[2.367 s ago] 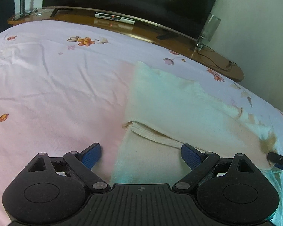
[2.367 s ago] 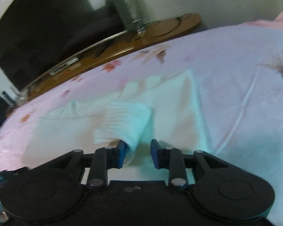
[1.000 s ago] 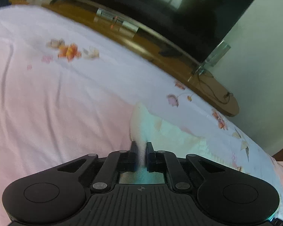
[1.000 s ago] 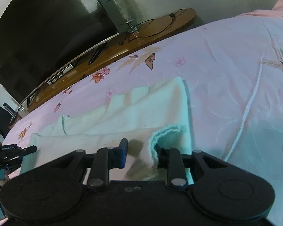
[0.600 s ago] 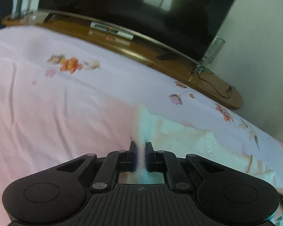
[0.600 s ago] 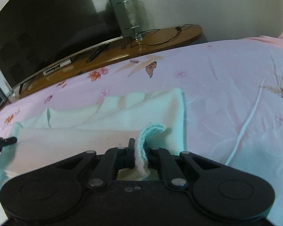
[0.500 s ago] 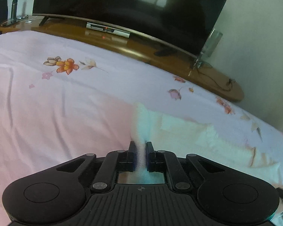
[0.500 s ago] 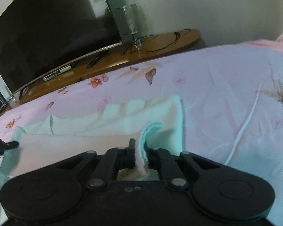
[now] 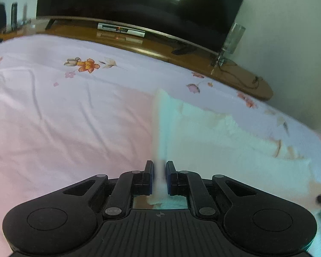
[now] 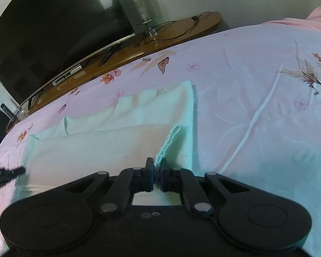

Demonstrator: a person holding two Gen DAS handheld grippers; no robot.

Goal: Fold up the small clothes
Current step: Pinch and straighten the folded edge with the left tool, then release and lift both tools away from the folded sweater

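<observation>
A cream knitted garment [image 9: 224, 141] lies partly folded on the pink flowered bedsheet [image 9: 64, 115]. My left gripper [image 9: 159, 171] is shut on the garment's left edge, which rises as a thin fold between the pads. In the right wrist view the garment [image 10: 100, 147] spreads to the left, and my right gripper [image 10: 157, 171] is shut on its ribbed right edge [image 10: 169, 139], lifted into a small ridge. The left gripper's tip [image 10: 8, 173] shows at the far left of that view.
A long wooden TV bench [image 9: 139, 42] runs along the far edge of the bed, with a large dark TV [image 9: 139, 4], a set-top box [image 9: 121, 30], a glass stand [image 10: 143, 10] and cables [image 10: 173, 30]. Bare sheet [image 10: 267, 107] lies right of the garment.
Both grippers closed on the garment's opposite edges: left on the left edge, right on the ribbed right edge. Since then they hold the edges lifted, with slight camera motion only.
</observation>
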